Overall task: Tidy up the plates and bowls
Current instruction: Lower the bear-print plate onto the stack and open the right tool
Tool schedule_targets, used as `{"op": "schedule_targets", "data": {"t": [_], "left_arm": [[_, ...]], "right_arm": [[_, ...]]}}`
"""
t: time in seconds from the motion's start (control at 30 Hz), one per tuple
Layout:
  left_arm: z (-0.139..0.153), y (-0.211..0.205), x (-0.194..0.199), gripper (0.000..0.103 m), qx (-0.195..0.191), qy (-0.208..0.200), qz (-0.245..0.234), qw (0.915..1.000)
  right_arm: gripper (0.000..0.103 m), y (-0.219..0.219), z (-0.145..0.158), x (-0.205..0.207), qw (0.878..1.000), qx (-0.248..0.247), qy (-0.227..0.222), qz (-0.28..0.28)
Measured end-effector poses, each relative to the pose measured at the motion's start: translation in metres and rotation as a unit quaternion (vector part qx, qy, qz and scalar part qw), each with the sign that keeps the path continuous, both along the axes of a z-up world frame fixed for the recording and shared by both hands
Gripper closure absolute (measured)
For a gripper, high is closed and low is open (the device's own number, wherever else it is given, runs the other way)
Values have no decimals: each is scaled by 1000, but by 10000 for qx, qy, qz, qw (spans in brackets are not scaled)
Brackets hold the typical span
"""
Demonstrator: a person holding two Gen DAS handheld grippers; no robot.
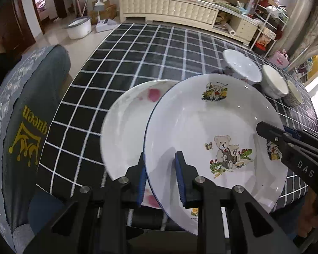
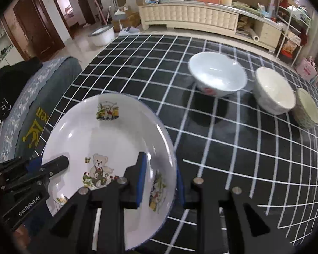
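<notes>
A white bear-print plate (image 1: 212, 131) is held tilted above the checked table, overlapping a second white plate with pink marks (image 1: 125, 127) that lies under it to the left. My left gripper (image 1: 161, 180) straddles the bear plate's near-left rim, its jaws a little apart around it. My right gripper (image 2: 161, 180) straddles the same plate's (image 2: 108, 148) right rim, and it also shows in the left wrist view (image 1: 271, 135). Three bowls stand at the right: a wide white bowl (image 2: 218, 76), a ribbed white bowl (image 2: 274, 90) and a small patterned bowl (image 2: 307, 108).
The black-and-white checked tablecloth (image 2: 159, 63) covers the table. A grey cushioned chair with a gold crown print (image 1: 29, 131) stands at the left edge. A white basin (image 1: 78, 27) sits on the floor, and a cluttered cream cabinet (image 1: 169, 8) lines the far wall.
</notes>
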State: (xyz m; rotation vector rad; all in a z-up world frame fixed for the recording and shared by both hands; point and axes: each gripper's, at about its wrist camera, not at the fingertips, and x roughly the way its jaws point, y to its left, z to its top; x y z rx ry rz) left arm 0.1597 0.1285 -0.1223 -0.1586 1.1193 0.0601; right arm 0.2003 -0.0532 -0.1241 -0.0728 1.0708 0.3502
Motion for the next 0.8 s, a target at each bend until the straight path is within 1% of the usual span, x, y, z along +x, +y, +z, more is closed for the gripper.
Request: {"op": "schedule_targets", "data": {"t": [0.1,0.27,0.6,0.73,0.8], "left_arm": [[-10,16,0,80,-16,74,78,9999],[-21,30,3,80,-31,147,103,9998],[-34,38,18,81,-24,220,27,9998],[-35,36,25,81,105,218,-47,9997],[-36,37,27,81,93,208,-55,9997]], "right_arm": [[73,13,-8,1,9999,-44,86,43],[73,26,-16,4,9997,-179,170,70],[73,34,-27,13,9989,-393,236,83],[73,36,-30,15,9987,-441,256,84],[73,38,-31,17,9985,-466,261,107]]}}
